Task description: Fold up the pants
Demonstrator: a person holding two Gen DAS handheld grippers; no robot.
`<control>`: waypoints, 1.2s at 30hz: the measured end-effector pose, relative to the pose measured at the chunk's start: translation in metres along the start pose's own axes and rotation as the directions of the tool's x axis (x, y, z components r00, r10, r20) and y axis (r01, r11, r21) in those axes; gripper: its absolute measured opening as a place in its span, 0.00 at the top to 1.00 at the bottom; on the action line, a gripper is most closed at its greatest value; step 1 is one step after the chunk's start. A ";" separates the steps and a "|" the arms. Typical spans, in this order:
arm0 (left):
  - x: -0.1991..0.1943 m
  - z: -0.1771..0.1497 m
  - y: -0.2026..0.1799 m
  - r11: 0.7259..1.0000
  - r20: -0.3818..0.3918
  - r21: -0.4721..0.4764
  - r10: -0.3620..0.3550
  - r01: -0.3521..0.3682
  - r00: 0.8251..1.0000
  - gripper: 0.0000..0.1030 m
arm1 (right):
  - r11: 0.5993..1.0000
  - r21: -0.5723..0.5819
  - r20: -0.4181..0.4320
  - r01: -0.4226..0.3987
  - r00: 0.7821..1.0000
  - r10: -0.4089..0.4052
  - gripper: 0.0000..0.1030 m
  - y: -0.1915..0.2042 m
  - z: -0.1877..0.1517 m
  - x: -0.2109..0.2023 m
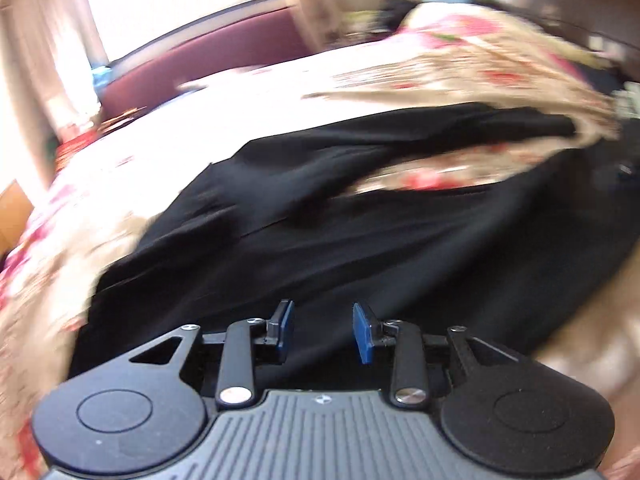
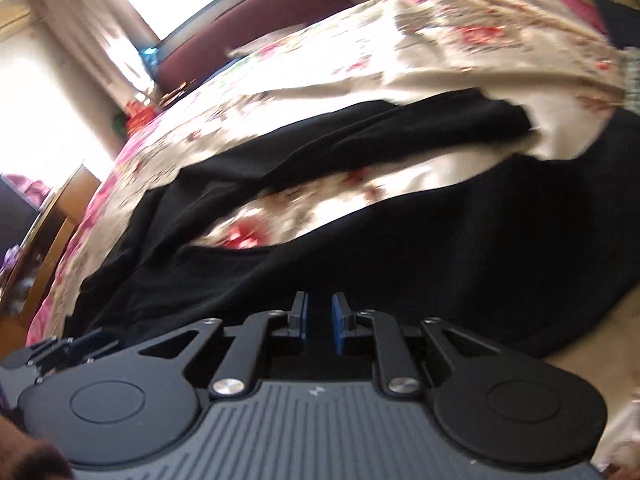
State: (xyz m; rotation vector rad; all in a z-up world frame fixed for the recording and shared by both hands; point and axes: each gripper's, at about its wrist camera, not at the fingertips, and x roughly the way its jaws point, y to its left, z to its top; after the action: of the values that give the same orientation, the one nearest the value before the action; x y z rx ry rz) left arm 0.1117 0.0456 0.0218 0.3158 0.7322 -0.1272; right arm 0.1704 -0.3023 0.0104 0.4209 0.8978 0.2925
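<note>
Black pants [image 1: 320,220] lie spread on a bed with a floral cover [image 1: 240,112]. Their two legs run to the right with a strip of cover between them. My left gripper [image 1: 323,330] is open and empty, just above the near edge of the pants. In the right wrist view the pants [image 2: 400,240] fill the middle. My right gripper [image 2: 319,322] is partly open with a narrow gap between its blue pads [image 2: 340,328]; nothing shows between them. The left gripper [image 2: 60,352] shows at the lower left edge of that view. Both views are blurred.
A dark red headboard [image 1: 224,52] and a bright curtained window [image 1: 180,0] stand beyond the bed. A wooden cabinet [image 2: 52,232] stands at the left of the bed. Bunched floral bedding [image 1: 500,52] and dark clothing lie at the far right.
</note>
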 end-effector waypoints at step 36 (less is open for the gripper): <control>0.074 0.027 0.047 0.986 0.105 0.149 0.055 -0.070 0.993 0.46 | 0.952 -0.303 -0.144 -0.047 0.990 0.003 0.71 0.117 0.062 0.126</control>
State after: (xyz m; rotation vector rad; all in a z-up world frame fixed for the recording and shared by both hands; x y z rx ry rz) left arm 0.1934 0.0811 0.0020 0.4747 0.6133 -0.1388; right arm 0.2862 -0.1613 0.0126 0.1249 0.9678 0.4828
